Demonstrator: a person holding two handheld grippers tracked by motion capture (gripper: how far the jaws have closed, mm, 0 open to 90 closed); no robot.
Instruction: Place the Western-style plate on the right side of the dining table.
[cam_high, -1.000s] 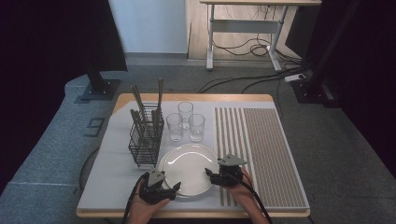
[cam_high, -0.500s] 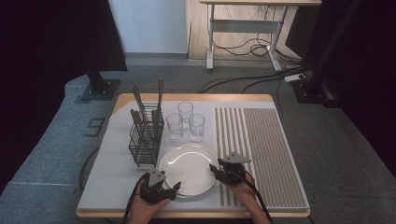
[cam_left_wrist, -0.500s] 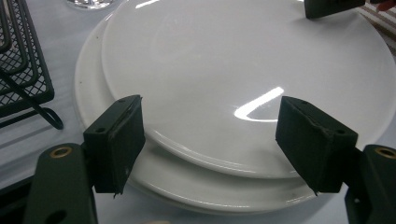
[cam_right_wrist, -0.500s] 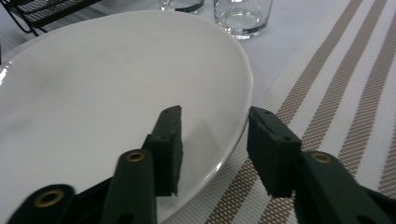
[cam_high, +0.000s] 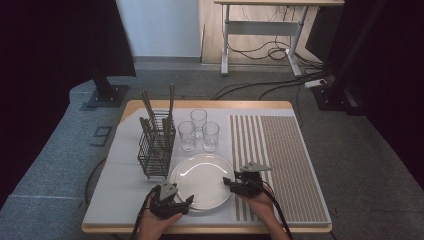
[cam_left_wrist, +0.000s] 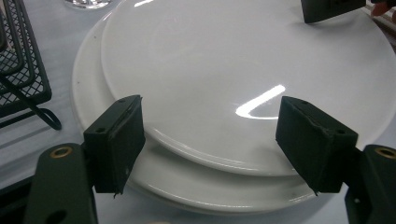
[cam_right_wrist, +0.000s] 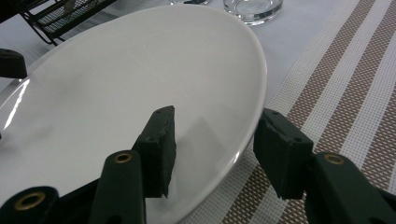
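I have the right gripper (cam_right_wrist: 212, 154) spread, its jaws straddling the right rim of the top plate (cam_right_wrist: 140, 74), one over the face and one outside, so closing would pinch the edge. That plate sits on a second plate (cam_left_wrist: 88, 79) at the near middle of the bench (cam_high: 125, 200). My left gripper (cam_left_wrist: 208, 140) is spread too, at the near left rim, ready to steady the stack while I lift.
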